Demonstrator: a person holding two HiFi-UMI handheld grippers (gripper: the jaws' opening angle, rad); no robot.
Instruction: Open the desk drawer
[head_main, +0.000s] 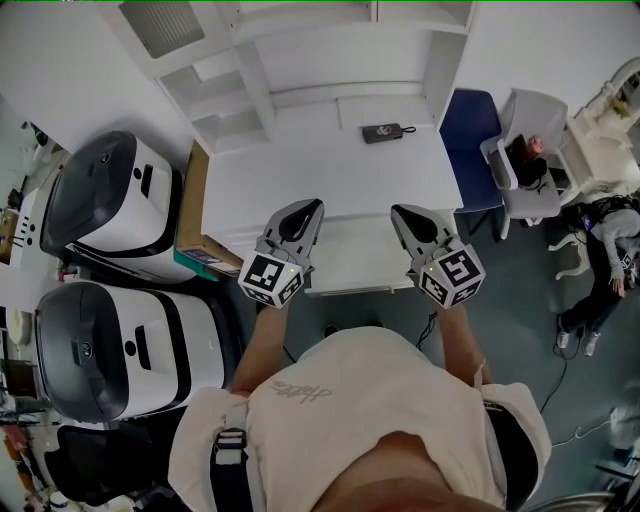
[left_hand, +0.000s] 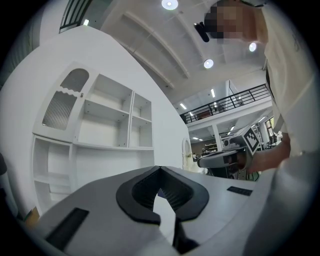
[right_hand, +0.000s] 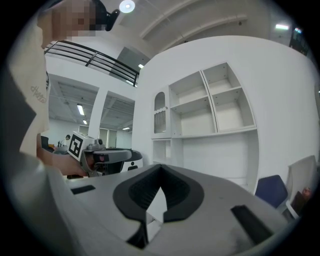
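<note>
Desk (head_main: 330, 170) white, small dark device (head_main: 386, 132) on top, perhaps remote.

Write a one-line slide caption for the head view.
Left gripper and right gripper, both shut and empty, held at the white desk facing its shelf unit.

A small dark gadget (head_main: 383, 132) lies just in front of the white shelf unit (head_main: 300, 60). A blue chair (head_main: 470, 135) stands to its right. At left, a cardboard box (head_main: 192, 215) leans beside two white-and-black machines (head_main: 110, 195).
</note>
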